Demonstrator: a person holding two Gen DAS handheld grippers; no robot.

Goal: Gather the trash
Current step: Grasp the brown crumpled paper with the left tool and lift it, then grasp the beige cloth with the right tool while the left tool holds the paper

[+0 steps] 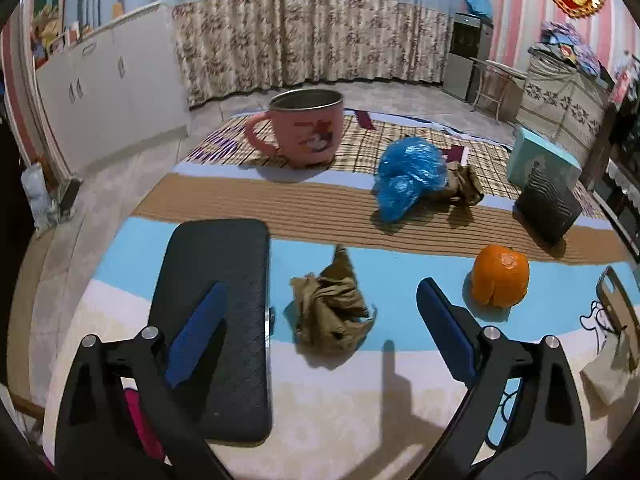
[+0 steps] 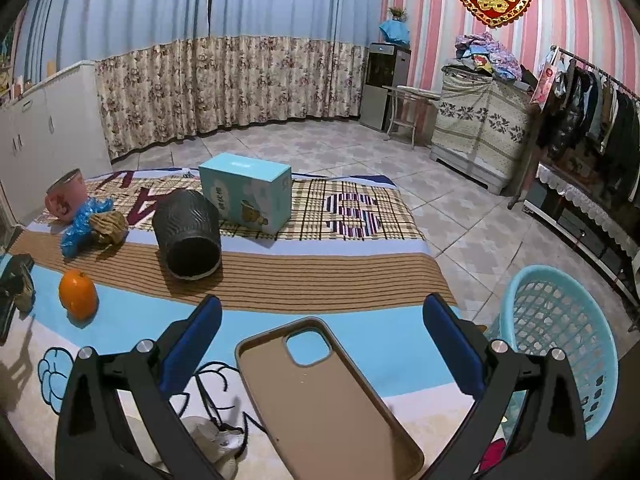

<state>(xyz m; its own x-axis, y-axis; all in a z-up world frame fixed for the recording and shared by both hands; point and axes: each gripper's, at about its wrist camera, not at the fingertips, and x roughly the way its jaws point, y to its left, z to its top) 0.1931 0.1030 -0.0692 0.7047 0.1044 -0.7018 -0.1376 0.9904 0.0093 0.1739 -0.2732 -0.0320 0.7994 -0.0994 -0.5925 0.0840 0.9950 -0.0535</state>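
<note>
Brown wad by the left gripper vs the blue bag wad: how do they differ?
The brown wad is dull crumpled paper; the blue bag is shiny crinkled plastic. The brown wad lies alone on the blue stripe, between the open left gripper fingers but untouched; the blue bag lies farther off on the tan stripe, against a second brown scrap. Both are crumpled trash on the blanket.

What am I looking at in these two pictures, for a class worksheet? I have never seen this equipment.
A person holds a two-finger claw in each hand, with a camera on each looking along its fingers. In the left view, the left claw stands open over a crumpled brown paper, beside a black pad and an orange. In the right view, the right claw stands open over a brown phone case, near a blue basket. Neither claw holds anything.
</note>
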